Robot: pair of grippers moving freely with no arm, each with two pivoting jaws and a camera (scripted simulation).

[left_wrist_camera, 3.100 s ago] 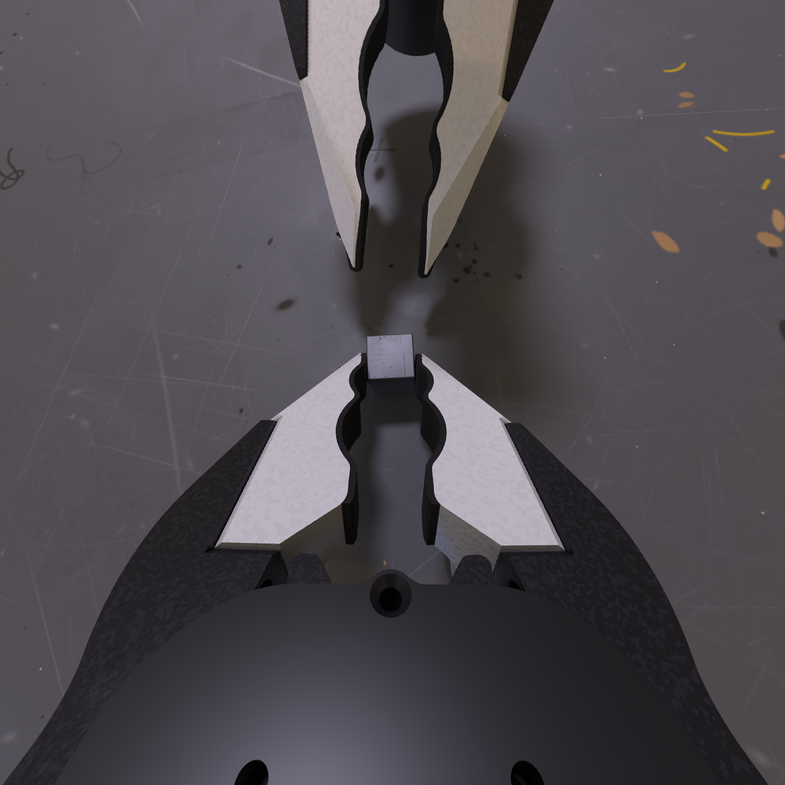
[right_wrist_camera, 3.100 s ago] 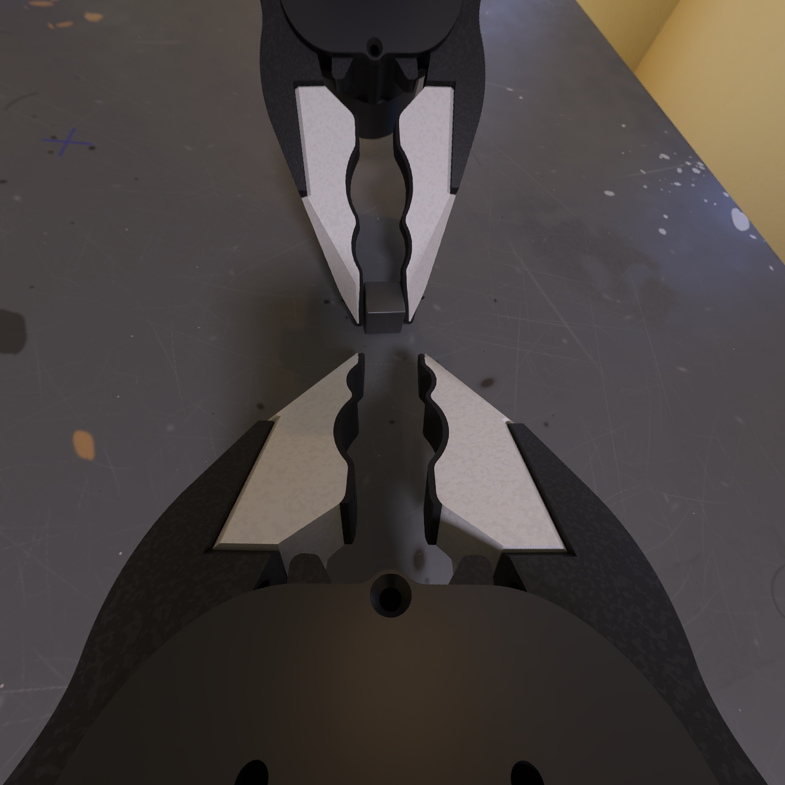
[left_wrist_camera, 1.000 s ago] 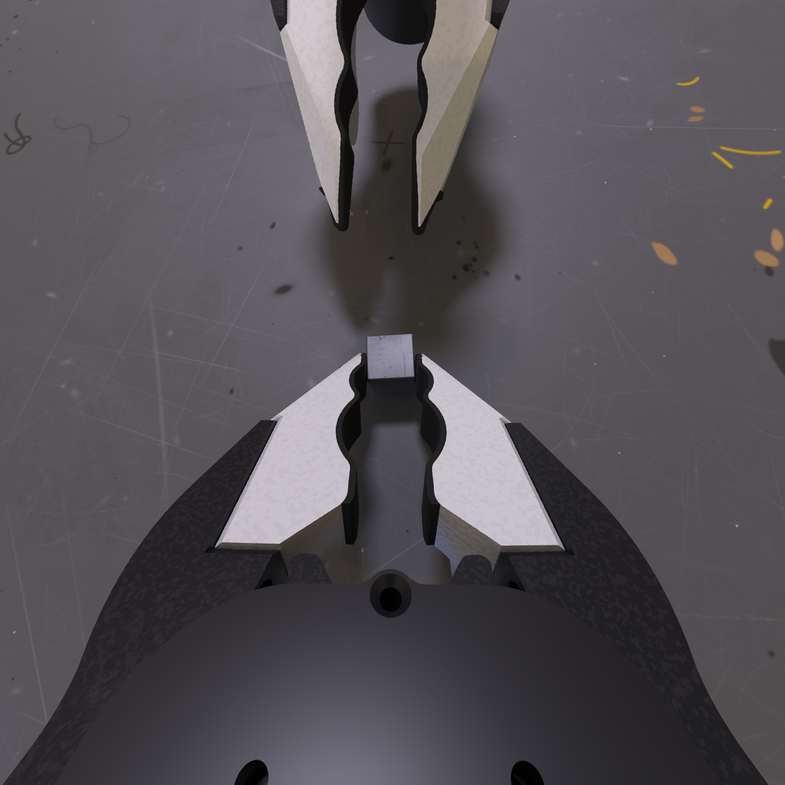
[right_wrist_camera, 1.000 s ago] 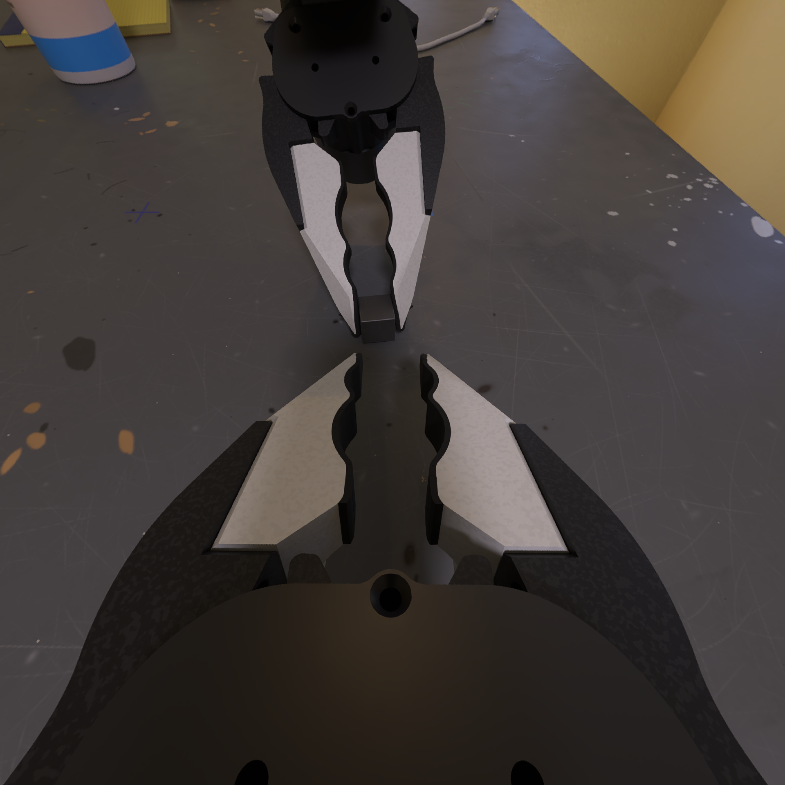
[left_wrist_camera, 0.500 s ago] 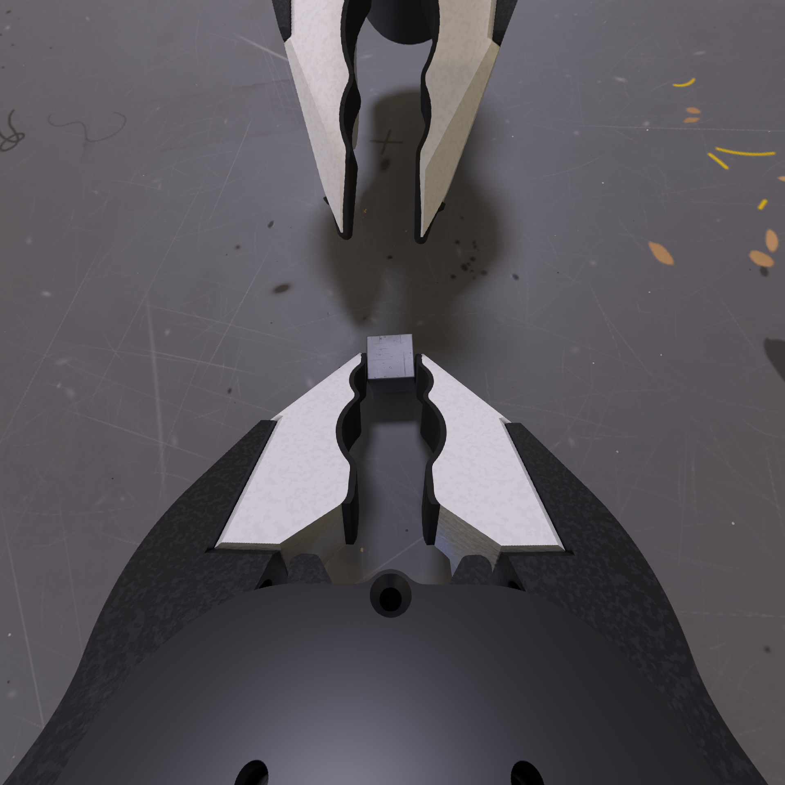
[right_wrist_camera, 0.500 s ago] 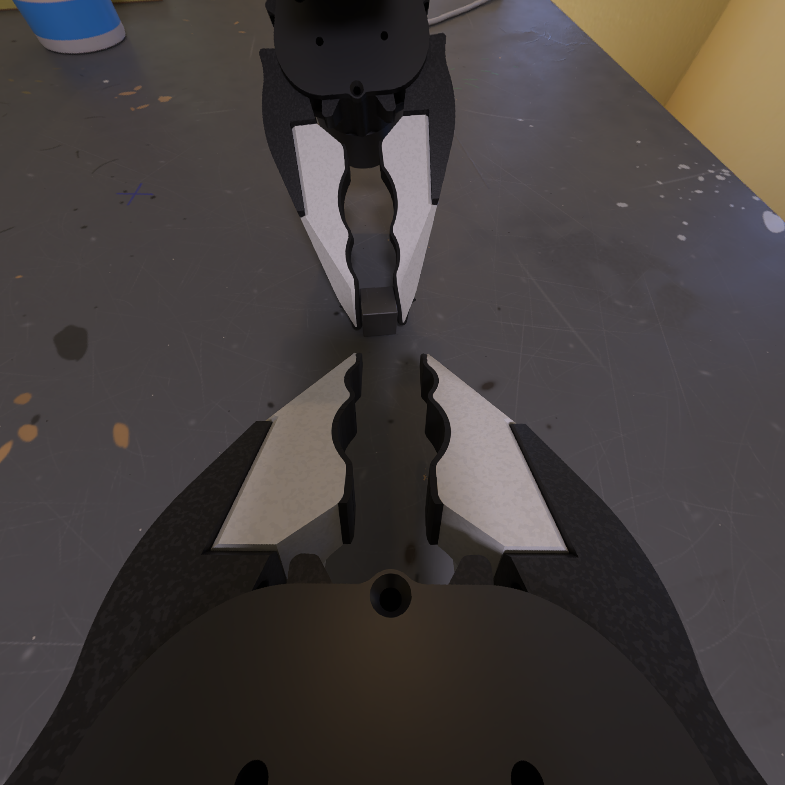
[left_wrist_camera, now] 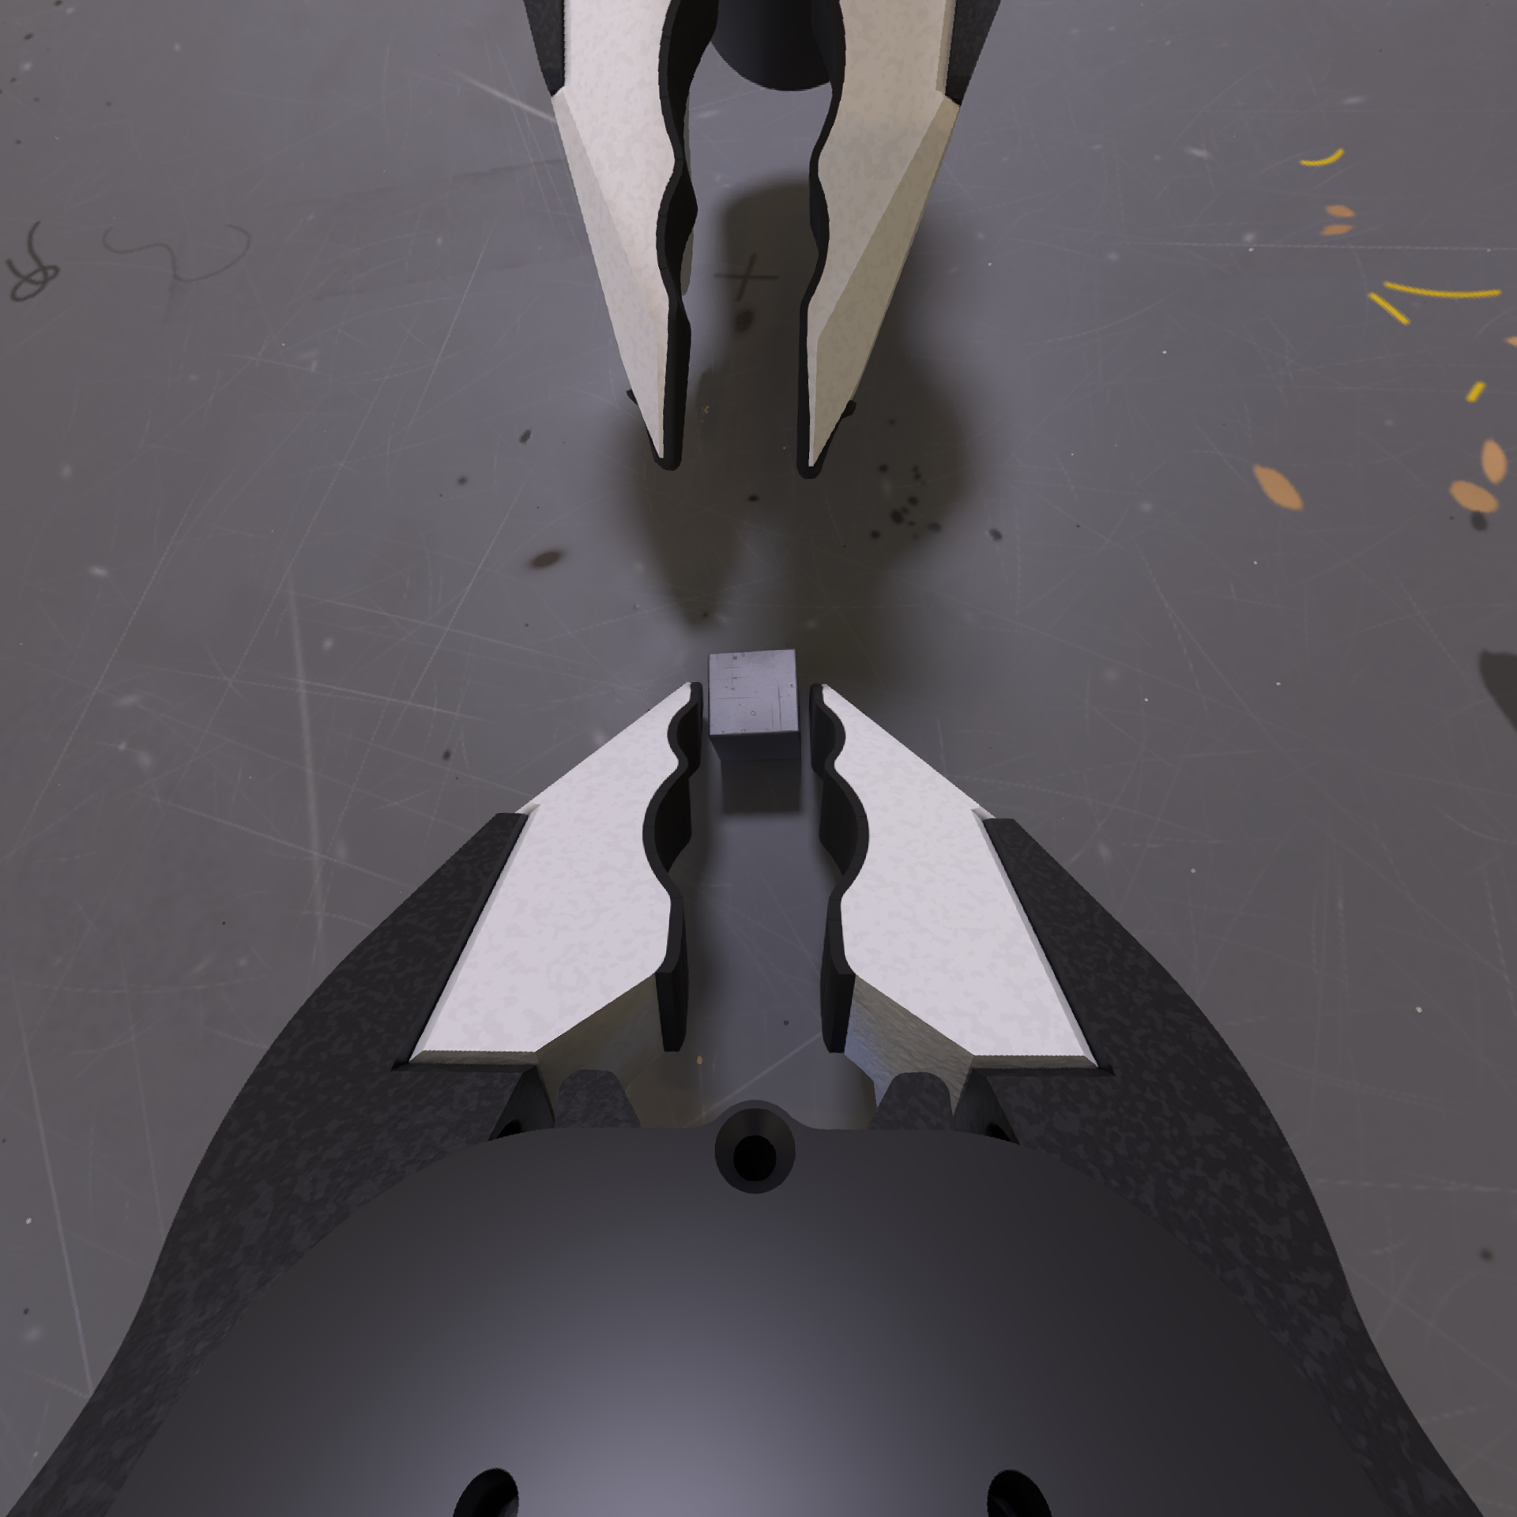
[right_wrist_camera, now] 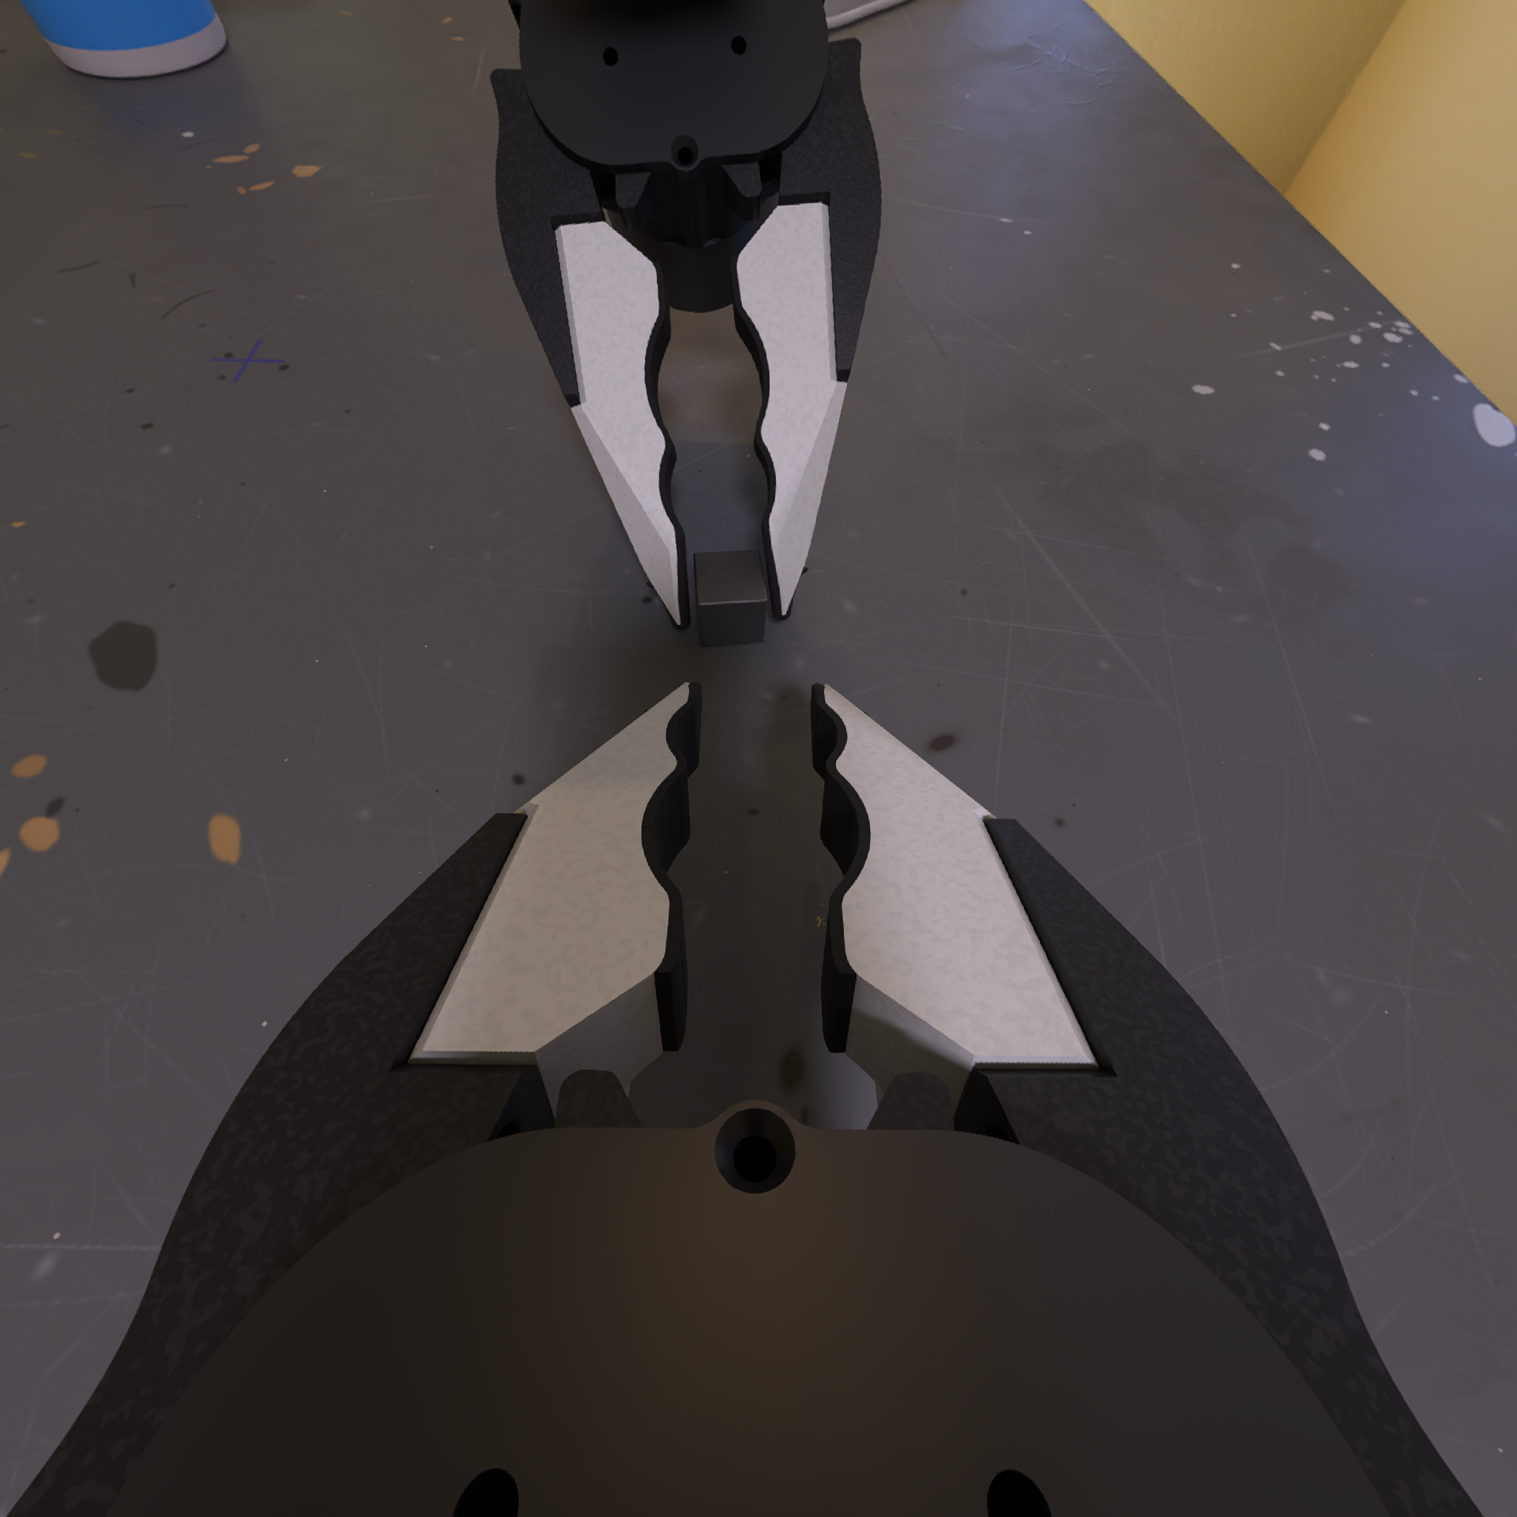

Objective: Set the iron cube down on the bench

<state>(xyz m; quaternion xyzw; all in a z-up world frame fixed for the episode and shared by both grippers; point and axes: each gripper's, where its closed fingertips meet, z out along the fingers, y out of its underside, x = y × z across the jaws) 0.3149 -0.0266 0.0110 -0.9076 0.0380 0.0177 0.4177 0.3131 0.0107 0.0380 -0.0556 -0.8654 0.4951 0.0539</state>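
Left tongs [left_wrist_camera: 753,698] stand slightly apart around the iron cube [left_wrist_camera: 753,694]: a thin dark gap shows on each side of it, so whether the pads touch it I cannot tell. Right tongs [right_wrist_camera: 755,698], lower centre of their own view, are apart and empty, tips facing the cube across a short gap. It is small, dull grey steel with faint scratches, sharp-edged, all sides alike, with no long axis. Its underside is hidden, so contact with the desk [left_wrist_camera: 246,739] is unclear. A blue-and-white cup [right_wrist_camera: 131,33] is cut off at the upper left.
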